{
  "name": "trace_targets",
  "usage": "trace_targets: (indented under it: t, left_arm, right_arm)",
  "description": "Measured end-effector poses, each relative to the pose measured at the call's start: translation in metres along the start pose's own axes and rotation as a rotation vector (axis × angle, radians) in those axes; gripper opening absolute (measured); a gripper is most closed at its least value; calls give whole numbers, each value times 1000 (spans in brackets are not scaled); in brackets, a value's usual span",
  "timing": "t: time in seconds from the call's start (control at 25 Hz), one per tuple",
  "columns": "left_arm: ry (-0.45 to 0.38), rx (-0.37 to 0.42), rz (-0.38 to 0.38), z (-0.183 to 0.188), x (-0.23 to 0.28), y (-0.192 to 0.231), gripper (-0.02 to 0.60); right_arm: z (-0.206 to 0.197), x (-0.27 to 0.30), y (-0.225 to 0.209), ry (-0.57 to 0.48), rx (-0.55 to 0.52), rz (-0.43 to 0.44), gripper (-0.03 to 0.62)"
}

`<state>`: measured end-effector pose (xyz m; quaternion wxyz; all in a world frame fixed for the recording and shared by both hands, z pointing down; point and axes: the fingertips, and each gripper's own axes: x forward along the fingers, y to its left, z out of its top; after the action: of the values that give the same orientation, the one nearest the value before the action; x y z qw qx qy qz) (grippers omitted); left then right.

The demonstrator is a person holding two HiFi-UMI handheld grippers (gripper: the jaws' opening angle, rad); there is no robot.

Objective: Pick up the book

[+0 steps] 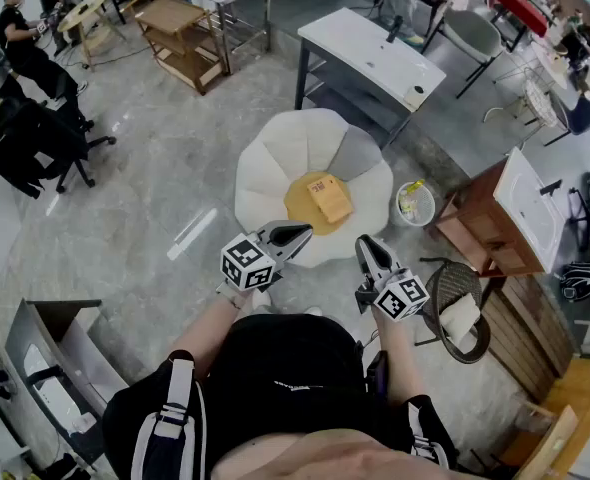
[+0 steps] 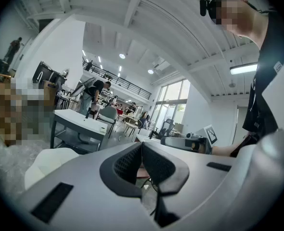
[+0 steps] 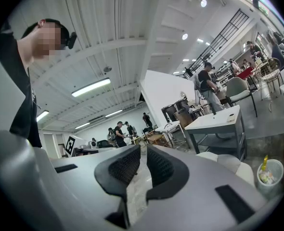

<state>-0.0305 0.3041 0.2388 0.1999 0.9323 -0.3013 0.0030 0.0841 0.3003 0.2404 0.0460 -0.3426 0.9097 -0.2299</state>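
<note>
A tan book (image 1: 330,198) lies flat on a round orange cushion (image 1: 303,211) in the middle of a white petal-shaped chair (image 1: 275,168). In the head view both grippers are held out level, short of the chair's near rim. My left gripper (image 1: 300,233) points toward the cushion from the near left, its jaws shut and empty (image 2: 142,146). To the right of it, my right gripper (image 1: 365,243) also has its jaws together with nothing between them (image 3: 143,148). Neither gripper view shows the book; the chair's edge (image 2: 50,160) shows below the left jaws.
A small white bin (image 1: 414,204) with bottles stands right of the chair. Behind it is a white table (image 1: 370,53), at the right a wooden washstand (image 1: 505,218) and a wire chair (image 1: 455,298). A black office chair (image 1: 35,143) and people are at the far left.
</note>
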Motion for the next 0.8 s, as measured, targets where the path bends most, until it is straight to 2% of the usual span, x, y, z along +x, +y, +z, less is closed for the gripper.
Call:
trace_targets:
  t: [0.2, 0.52, 0.8]
  left_arm:
    - [-11, -2, 39, 2, -10, 20, 14]
    - [-7, 3, 24, 8, -35, 46, 14]
    - [-2, 2, -1, 6, -60, 71, 14]
  right_arm:
    - [-1, 26, -1, 15, -2, 32, 61]
    - [-3, 60, 22, 7, -17, 22, 61]
    - [-13, 86, 31, 10, -17, -23, 61]
